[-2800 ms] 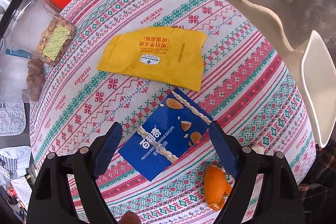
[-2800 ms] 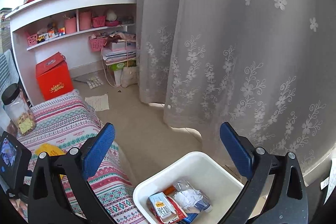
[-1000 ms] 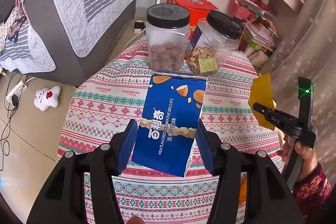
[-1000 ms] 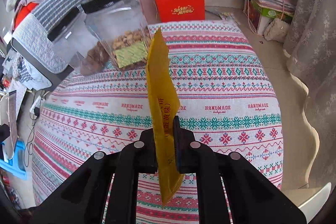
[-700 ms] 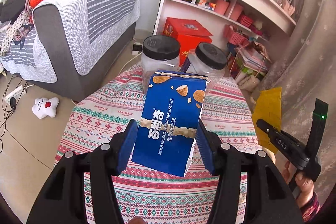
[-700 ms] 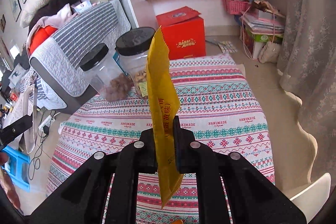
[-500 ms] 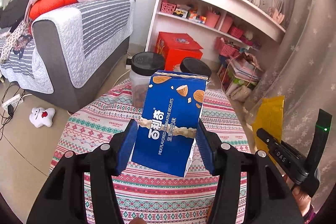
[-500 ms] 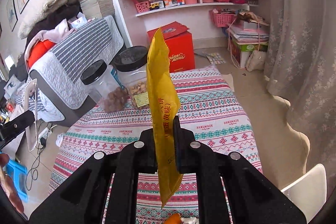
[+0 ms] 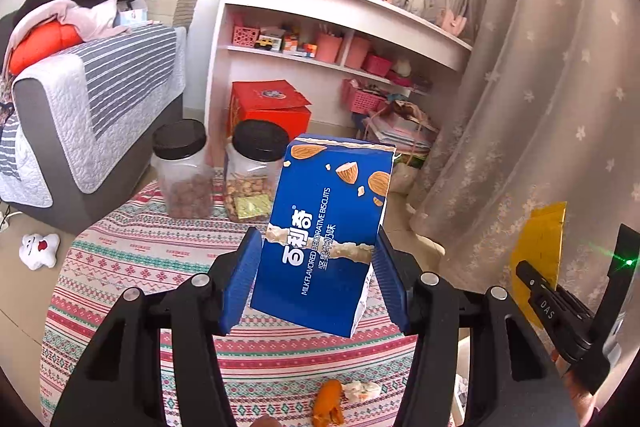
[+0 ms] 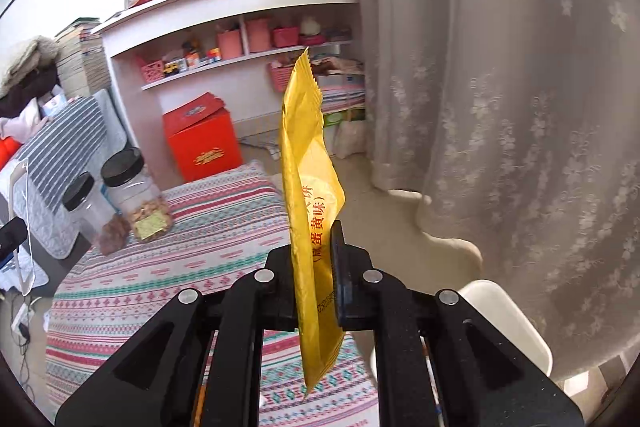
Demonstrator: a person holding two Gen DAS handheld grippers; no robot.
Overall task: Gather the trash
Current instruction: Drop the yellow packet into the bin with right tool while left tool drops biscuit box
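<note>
While both grippers are raised above the patterned table (image 9: 132, 267), a blue biscuit box (image 9: 324, 235) is clamped upright between the half-spread pads of the left gripper (image 9: 316, 279). A yellow wrapper (image 10: 310, 227) is pinched edge-on in the tightly pressed right gripper (image 10: 316, 275), beside a white bin (image 10: 508, 315).

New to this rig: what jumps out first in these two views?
The blue biscuit box, dead centre of the left wrist view, clamped upright in the left gripper above the patterned tablecloth. In the right wrist view, the yellow wrapper stands edge-on, pinched in the right gripper, with a white bin low at the right by the curtain.
</note>
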